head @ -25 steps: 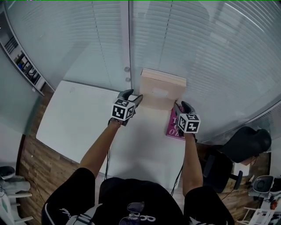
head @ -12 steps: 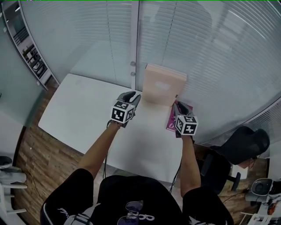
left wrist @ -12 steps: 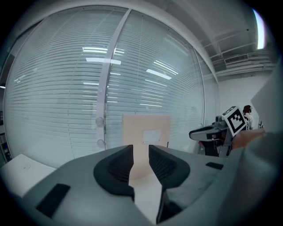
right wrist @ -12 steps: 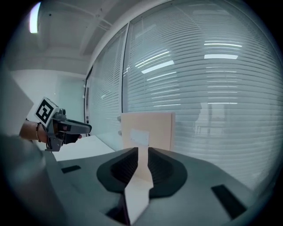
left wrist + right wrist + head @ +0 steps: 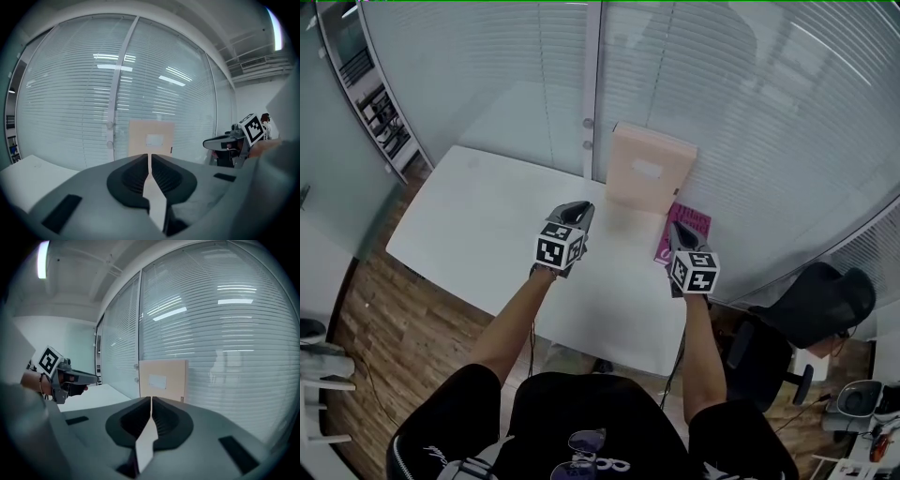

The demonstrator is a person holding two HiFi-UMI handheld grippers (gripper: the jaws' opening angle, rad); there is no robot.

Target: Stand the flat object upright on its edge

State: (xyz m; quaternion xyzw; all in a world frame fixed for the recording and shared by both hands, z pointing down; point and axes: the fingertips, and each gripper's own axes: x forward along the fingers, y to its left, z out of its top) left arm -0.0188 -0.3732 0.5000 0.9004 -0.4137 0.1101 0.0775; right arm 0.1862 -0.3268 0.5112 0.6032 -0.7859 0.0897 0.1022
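Observation:
The flat beige box [image 5: 649,173] stands upright on its edge at the back of the white table [image 5: 478,220], against the blinds, and nothing touches it. It also faces me in the left gripper view as the box [image 5: 151,138] and in the right gripper view as the box [image 5: 162,379]. My left gripper [image 5: 578,209] hangs short of the box's left side, its jaws closing to a thin slit around nothing [image 5: 150,157]. My right gripper [image 5: 677,231] hovers over a pink book [image 5: 691,223], its jaws closing on nothing too [image 5: 151,399].
The pink book lies flat at the table's right edge beside the box. A glass wall with blinds [image 5: 750,112] runs behind the table. A black office chair [image 5: 811,314] stands at the right, and shelves [image 5: 375,94] at the far left.
Both grippers have drawn back from the box's sides towards the person, and their jaws have gone from wide apart to nearly together. The box stays standing.

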